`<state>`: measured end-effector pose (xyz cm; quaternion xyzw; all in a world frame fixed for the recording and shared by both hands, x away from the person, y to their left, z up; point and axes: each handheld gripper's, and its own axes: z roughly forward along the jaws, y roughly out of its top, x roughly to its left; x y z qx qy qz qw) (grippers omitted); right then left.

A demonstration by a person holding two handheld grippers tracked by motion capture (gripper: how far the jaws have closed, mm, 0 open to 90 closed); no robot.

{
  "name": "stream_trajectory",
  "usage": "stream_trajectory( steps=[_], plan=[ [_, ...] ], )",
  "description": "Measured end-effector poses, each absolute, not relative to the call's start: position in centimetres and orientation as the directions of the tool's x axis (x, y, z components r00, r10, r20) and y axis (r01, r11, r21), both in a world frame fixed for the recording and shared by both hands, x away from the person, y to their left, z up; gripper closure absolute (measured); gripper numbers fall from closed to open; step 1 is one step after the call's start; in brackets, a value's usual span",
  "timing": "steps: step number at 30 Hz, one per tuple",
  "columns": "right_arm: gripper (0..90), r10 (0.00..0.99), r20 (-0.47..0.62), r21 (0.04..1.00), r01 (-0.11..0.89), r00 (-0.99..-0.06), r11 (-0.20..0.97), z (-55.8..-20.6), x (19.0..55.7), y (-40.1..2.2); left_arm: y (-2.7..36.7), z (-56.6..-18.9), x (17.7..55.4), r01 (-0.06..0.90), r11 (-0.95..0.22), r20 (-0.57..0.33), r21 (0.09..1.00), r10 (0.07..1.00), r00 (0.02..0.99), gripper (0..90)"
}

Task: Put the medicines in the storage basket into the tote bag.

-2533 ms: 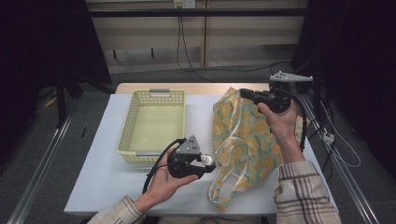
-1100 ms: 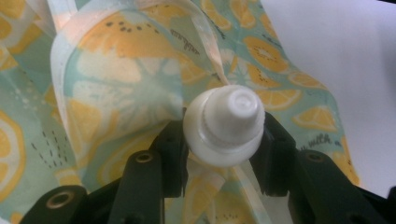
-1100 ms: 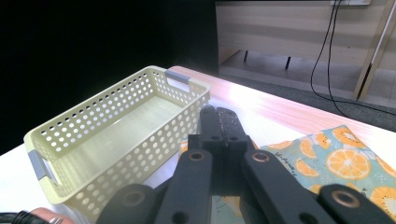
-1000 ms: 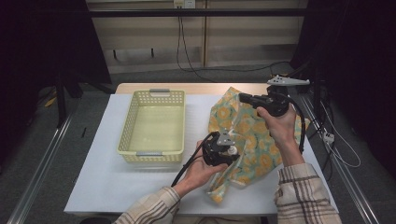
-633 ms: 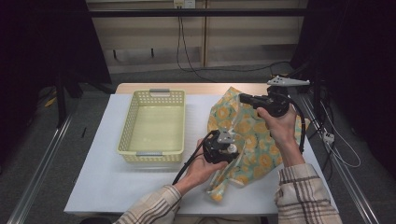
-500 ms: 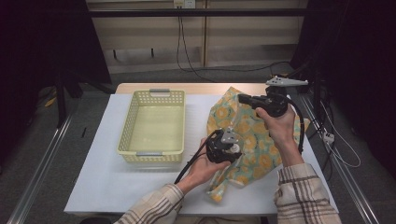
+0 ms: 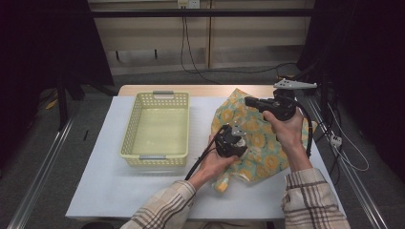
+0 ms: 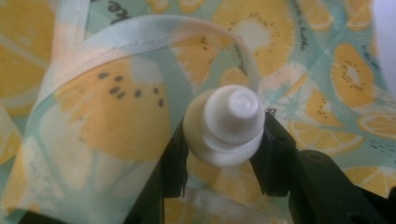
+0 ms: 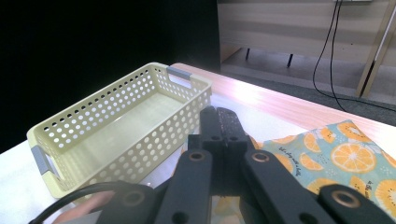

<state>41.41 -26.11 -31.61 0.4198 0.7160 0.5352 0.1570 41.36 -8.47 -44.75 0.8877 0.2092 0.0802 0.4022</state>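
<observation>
From above, the person's left gripper (image 7: 231, 141) sits low in the middle of the frame over a fruit-print bag (image 7: 258, 143) spread on the white table (image 7: 110, 186). The right gripper (image 7: 255, 102), right of centre, holds the bag's upper edge up, and its jaws look closed on the cloth. A yellow basket (image 7: 155, 129) stands well to the left of the bag with nothing in it. Beyond the table are a dark room, a pale back wall and hanging cables.

Along the left gripper's own jaws, a white bottle (image 8: 229, 126) is clamped between the two black pads, cap toward the camera at frame centre. Orange-slice fabric (image 8: 107, 107) curls around it on every side, a hem arching over the upper left.

Along the right gripper's jaws, the pads (image 9: 224, 128) are pressed together at centre frame. The basket (image 9: 116, 130) lies at left, the bag's print (image 9: 355, 163) at lower right.

I'd judge the bottle is being worked into or out of the bag. Next comes a steady move through the mouth without snagging the hem.
</observation>
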Motion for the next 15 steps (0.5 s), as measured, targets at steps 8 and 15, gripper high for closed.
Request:
stream_trajectory(
  steps=[8,15],
  plan=[
    [90.0,0.768,0.230,0.897,0.437,-0.598,0.072,-31.9,41.4,-26.3,-8.5,-45.3,42.0,0.321,-0.592,-0.026,0.739,0.452,0.892,59.3],
    [90.0,0.769,0.230,0.897,0.437,-0.596,0.070,-31.9,41.5,-26.2,-7.9,-44.0,41.5,0.316,-0.571,-0.037,0.758,0.446,0.894,44.5]
  ],
)
